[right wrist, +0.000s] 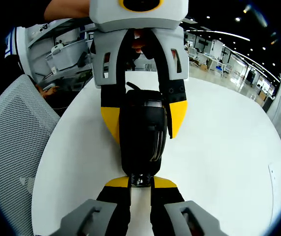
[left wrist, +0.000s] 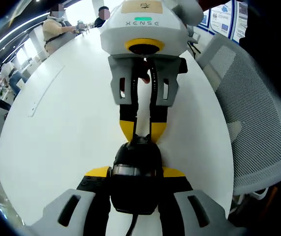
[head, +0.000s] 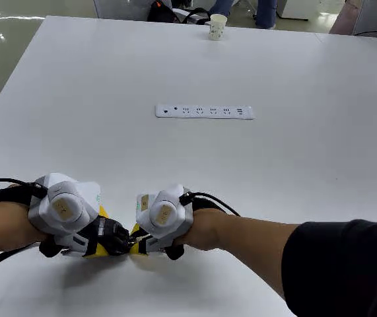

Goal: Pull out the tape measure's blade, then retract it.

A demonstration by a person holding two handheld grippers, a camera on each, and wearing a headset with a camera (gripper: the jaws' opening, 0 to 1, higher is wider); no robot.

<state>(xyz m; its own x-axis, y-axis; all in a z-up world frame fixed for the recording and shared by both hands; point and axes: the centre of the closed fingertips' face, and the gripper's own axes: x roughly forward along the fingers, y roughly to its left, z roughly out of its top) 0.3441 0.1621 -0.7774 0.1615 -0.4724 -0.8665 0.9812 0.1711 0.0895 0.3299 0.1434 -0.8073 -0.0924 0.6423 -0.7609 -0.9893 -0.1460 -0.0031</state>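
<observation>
White table (head: 175, 66), my two claws nose to nose near my edge.
My left claw (left wrist: 135, 172) clamps the black tape (right wrist: 142, 132) by its case; my right claw (right wrist: 140, 183) is pinched narrow on the front tip, right against the case. Farther out I see a strip (head: 204, 111), then a cup (head: 217, 27) by the far edge.

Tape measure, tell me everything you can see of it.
The black, glossy, plastic-looking tape measure has a rounded case with a silvery strip on its side. The left tongs clamp the case between yellow-tipped jaws; the right tongs pinch its front end. It sits low over the white table. The blade looks not yet pulled out.
</observation>
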